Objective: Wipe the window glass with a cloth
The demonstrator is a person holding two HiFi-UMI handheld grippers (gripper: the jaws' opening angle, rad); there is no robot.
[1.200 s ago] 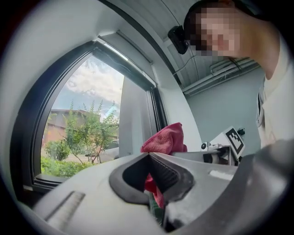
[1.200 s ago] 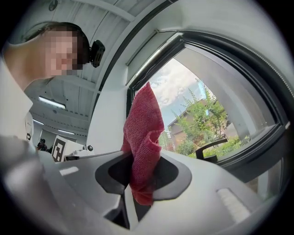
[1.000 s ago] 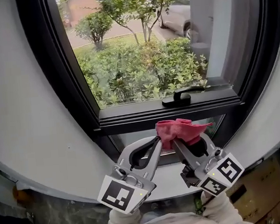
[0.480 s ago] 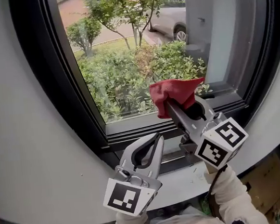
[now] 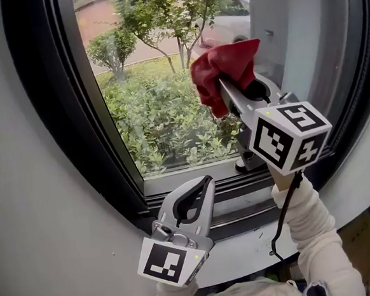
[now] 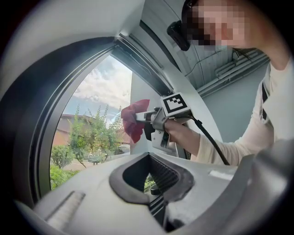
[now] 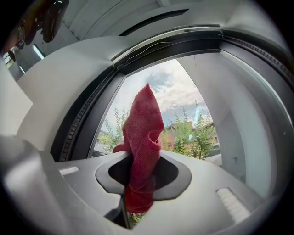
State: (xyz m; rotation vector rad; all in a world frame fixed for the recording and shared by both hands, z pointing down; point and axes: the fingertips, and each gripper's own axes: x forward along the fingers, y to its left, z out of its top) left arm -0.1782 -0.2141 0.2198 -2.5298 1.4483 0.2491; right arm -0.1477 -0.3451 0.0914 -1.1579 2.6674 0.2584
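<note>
The right claw (image 5: 222, 87) is clamped on the red cloth (image 5: 224, 67). In the right gripper view its jaws pinch the cloth (image 7: 142, 142) low down. The loose bulk stands up ahead of the claw (image 7: 137, 190) and covers the middle of the oval opening between the jaws. In the head view the cloth bunches around that claw's tips, with one fold hanging down on the claw's left side. The claw is raised and points at the window glass (image 5: 150, 108), so the cloth lies over the upper part of the pane. Whether it presses on the glass cannot be told. Behind the jaws sit the claw's marker cube (image 5: 290, 136) and the person's pale sleeve (image 5: 314, 230). Just below the cube, a dark window handle (image 5: 245, 165) is partly hidden.

The left claw (image 5: 205, 182) is well below the right claw and to its left, and it holds nothing. Its jaws are closed together, leaving only their oval opening, through which the left gripper view shows a little greenery. Its tips point up toward the lower rail of the dark window frame (image 5: 74, 121). Seen from this claw (image 6: 151, 183), the right claw (image 6: 140, 117) and the cloth (image 6: 133, 121) are above and ahead. A hand (image 6: 181, 133) grips the right claw, and a black cable (image 6: 211, 139) trails back from it.

Beyond the glass, ahead of both claws, are green bushes (image 5: 165, 133), a small tree (image 5: 168, 11) and a parked car (image 5: 232, 22).
</note>
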